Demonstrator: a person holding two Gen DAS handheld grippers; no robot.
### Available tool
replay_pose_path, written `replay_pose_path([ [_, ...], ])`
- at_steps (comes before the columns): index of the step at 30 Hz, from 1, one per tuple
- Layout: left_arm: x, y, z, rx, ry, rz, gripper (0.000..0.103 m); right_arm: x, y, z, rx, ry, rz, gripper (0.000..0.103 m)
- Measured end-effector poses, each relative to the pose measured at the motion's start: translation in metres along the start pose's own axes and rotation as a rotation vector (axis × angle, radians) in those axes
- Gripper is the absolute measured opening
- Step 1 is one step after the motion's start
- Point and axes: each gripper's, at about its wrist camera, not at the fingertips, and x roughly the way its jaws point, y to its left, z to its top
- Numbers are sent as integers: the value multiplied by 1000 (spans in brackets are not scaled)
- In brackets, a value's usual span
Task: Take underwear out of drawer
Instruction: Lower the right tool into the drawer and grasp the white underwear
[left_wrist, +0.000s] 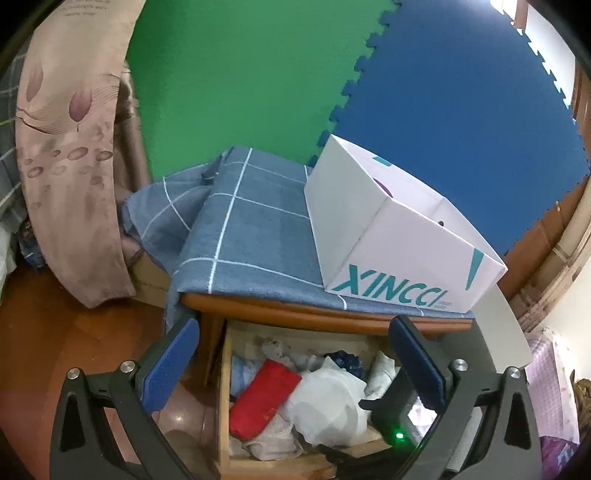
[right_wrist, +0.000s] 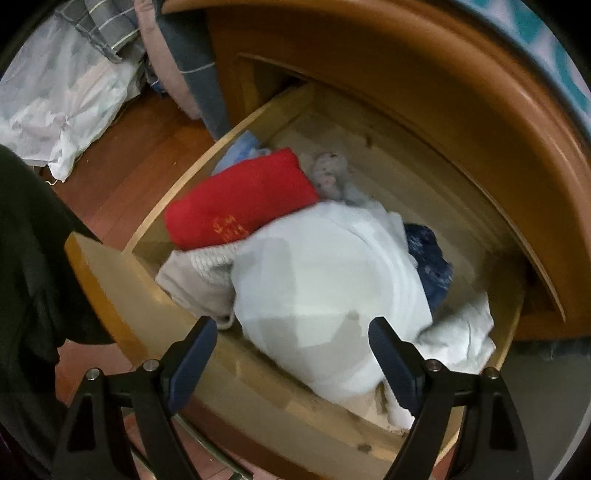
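The wooden drawer stands pulled out under the nightstand, full of folded clothes. A big white garment lies on top in the middle. A red folded piece is behind it on the left, and a dark blue patterned piece on the right. My right gripper points steeply down over the white garment's near edge, jaws wide, nothing pressed between them. My left gripper hovers open higher up in front of the drawer, above the red piece and the white garment.
A white XINCCI box sits on a blue checked cloth covering the nightstand top. A pink floral fabric hangs at the left. A white plastic bag lies on the wooden floor, and a person's dark clothing is at the left.
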Motion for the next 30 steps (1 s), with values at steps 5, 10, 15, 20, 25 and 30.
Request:
replay_pose_path([
  [5, 5, 12, 1, -71, 28, -42, 102, 20, 13, 17, -42, 67, -73, 87],
  [10, 7, 24, 2, -139, 37, -72, 102, 31, -6, 21, 37, 119, -92, 91],
  [15, 9, 31, 2, -182, 48, -94, 102, 48, -42, 8, 160, 172, 13, 91],
  [20, 9, 28, 1, -170, 47, -93, 102, 44, -26, 15, 74, 129, 16, 91],
  [25, 9, 24, -1, -149, 49, -89, 102, 63, -33, 17, 84, 179, 23, 90],
  [30, 10, 23, -1, -146, 55, -90, 102, 59, -36, 13, 43, 146, 15, 14],
])
